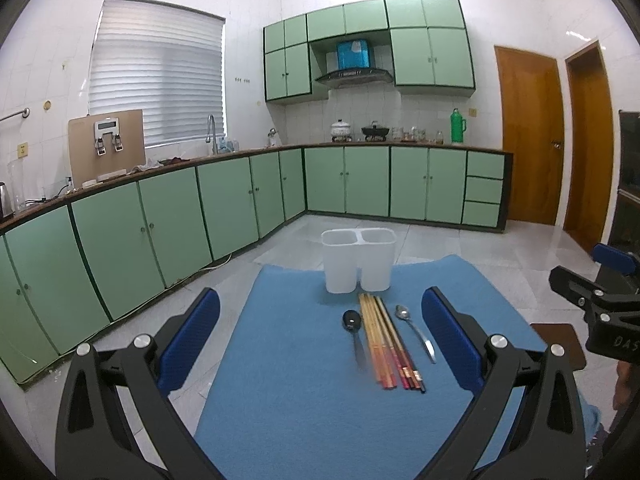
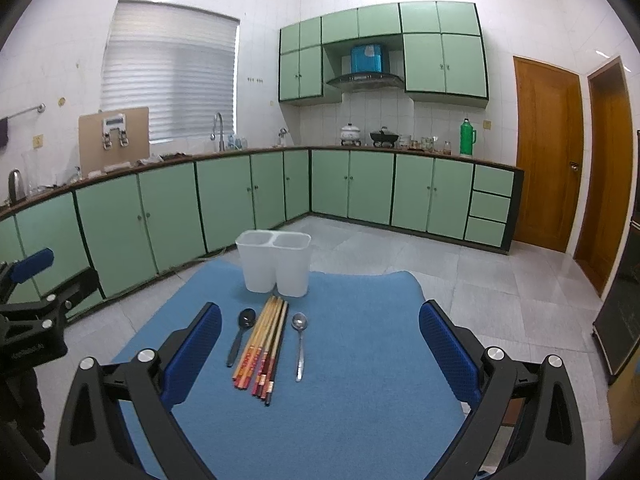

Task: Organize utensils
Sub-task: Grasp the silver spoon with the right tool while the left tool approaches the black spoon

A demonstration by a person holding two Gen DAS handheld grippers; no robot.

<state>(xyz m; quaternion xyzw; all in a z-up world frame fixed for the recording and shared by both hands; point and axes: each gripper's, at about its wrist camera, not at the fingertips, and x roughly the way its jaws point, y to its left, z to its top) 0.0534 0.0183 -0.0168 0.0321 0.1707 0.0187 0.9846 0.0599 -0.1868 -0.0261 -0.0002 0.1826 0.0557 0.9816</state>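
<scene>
Lying side by side on a blue mat [image 2: 340, 360] are a black spoon [image 2: 241, 333], a bundle of wooden chopsticks [image 2: 264, 346] and a metal spoon [image 2: 299, 340], just in front of a white two-compartment holder [image 2: 274, 266], both compartments showing nothing inside. The mat covers a tabletop in a kitchen with green cabinets [image 2: 224, 196], white tiled walls and wooden doors [image 2: 546, 152]. Both the left gripper [image 1: 320, 344] and the right gripper [image 2: 320, 354] hover above the mat, jaws wide apart, holding nothing.
</scene>
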